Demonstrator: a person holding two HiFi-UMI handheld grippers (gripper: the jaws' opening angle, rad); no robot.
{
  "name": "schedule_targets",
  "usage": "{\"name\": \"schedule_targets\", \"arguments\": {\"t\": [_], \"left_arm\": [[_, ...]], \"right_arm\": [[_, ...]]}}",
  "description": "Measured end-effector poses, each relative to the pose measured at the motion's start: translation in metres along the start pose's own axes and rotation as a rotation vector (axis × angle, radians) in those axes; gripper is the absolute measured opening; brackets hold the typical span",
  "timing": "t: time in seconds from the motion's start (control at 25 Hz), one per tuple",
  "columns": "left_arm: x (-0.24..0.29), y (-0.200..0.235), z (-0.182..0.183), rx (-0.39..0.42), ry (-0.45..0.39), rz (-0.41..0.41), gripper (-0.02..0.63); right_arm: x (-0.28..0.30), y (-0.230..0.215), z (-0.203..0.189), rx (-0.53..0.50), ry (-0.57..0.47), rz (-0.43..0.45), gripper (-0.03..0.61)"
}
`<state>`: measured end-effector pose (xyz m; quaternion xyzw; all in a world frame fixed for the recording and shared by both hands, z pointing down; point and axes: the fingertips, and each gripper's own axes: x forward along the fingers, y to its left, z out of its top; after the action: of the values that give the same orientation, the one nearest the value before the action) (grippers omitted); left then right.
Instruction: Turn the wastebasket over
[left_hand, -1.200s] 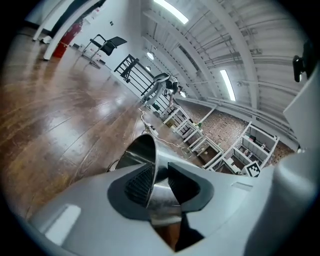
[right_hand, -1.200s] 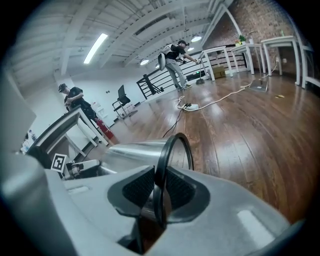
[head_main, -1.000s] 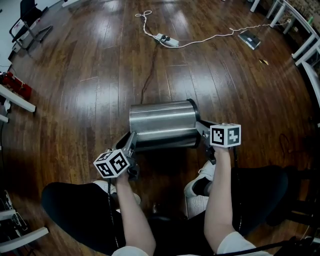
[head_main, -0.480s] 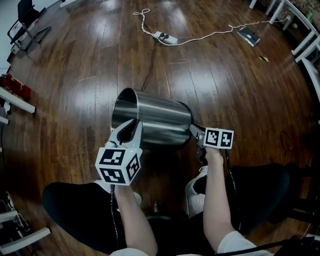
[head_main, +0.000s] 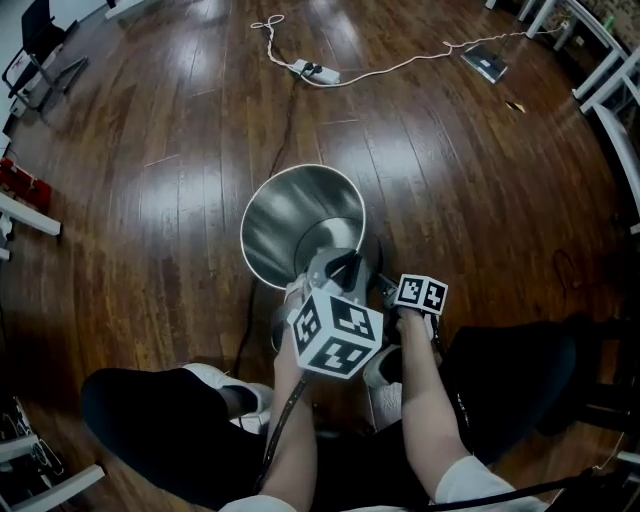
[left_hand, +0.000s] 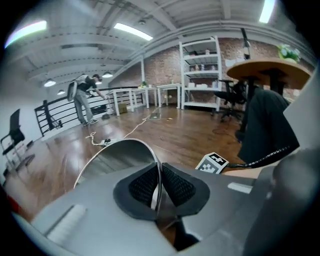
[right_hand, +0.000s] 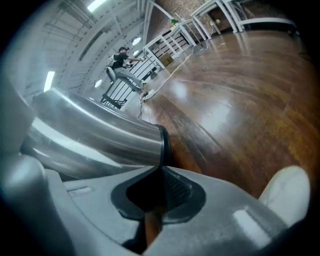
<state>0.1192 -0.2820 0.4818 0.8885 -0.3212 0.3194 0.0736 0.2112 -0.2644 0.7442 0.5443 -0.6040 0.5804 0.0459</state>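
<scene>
Far left: wood floor (head_main: 150, 200). The person is seated, with a white shoe (head_main: 250, 397) lower left.

Centre: steel basket (head_main: 290, 215) just ahead of the knees. Its mouth is tipped up toward the head camera and its base sits low near the feet. Can't tell whether the base touches the floor.

Left gripper (head_main: 338, 262) is on the basket's near rim (left_hand: 100, 150). In the left gripper view the jaws are closing, with the thin rim edge between the pads (left_hand: 142, 185), which press on it from both sides.

Right gripper (head_main: 384, 284) is just right of the left one and lower, at the basket's base. In the right gripper view the jaws are clamped together on the black base ring (right_hand: 163, 145), and the steel side runs off to upper left. A second white shoe (right_hand: 282, 192) is close by on the right.

Top: power strip (head_main: 308, 70) with a white cable on the floor, well apart from the basket.
</scene>
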Motion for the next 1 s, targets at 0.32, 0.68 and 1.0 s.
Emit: {"name": "schedule_targets", "arguments": {"t": [0.32, 0.68, 1.0], "left_arm": [[0.031, -0.098, -0.052, 0.267, 0.181, -0.187, 0.046], [0.012, -0.071, -0.04, 0.138, -0.039, -0.067, 0.043], [-0.092, 0.0, -0.02, -0.175, -0.366, 0.194, 0.058]], "right_arm": [[-0.002, -0.027, -0.026, 0.086, -0.072, -0.038, 0.011], [-0.093, 0.027, 0.072, -0.205, -0.362, -0.034, 0.025], [-0.216, 0.162, 0.089, -0.645, -0.615, 0.106, 0.025]]}}
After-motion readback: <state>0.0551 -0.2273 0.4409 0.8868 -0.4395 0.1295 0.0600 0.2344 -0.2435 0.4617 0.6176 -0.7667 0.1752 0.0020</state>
